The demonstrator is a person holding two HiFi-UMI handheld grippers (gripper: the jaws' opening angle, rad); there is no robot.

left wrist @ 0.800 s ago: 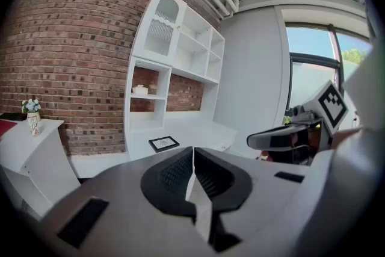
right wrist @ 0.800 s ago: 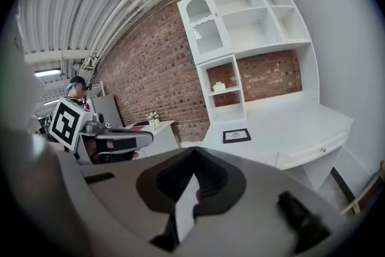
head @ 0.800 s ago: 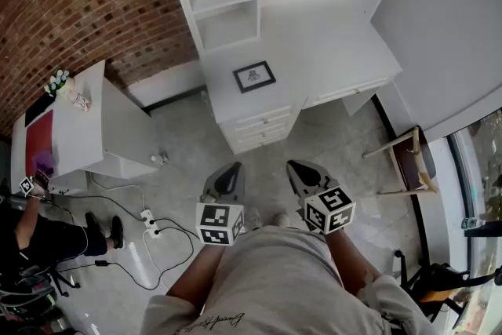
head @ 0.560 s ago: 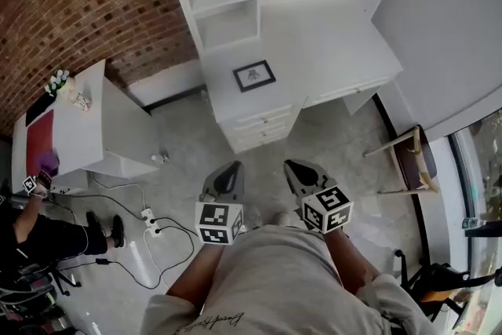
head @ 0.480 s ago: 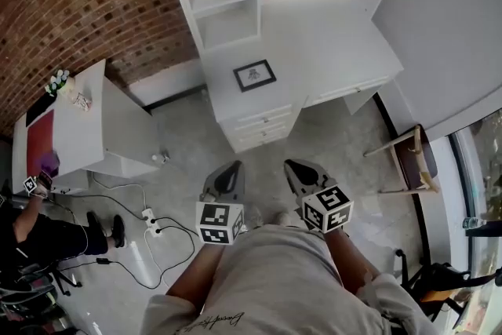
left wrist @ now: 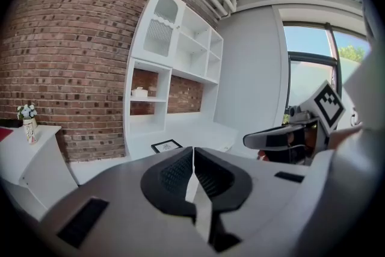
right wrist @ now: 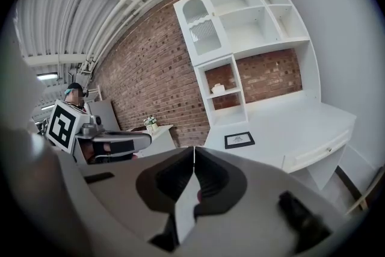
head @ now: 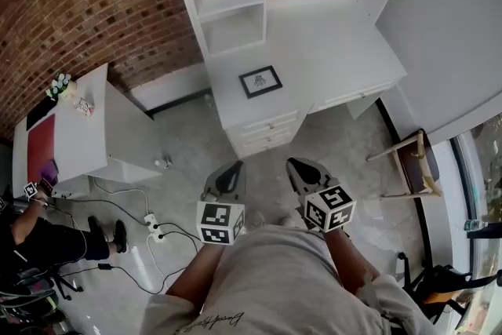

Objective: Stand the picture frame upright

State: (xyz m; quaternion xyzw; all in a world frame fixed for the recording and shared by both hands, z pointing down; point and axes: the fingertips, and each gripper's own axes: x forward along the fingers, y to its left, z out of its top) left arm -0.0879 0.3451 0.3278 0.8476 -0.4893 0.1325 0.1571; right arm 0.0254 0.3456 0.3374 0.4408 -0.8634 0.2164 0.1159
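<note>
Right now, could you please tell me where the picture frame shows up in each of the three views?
Head view: the picture frame lies flat on the white desk, just above centre.
Left gripper view: lower middle, slightly left of centre.
Right gripper view: right of centre, on the desk top.
Shared landmark: the white shelf unit against the brick wall, right behind the frame.

No word or number can be read: the script line on the person's grey shirt, at seven o'clock in the head view, is too small, and the picture frame print at twelve o'clock is illegible.
</note>
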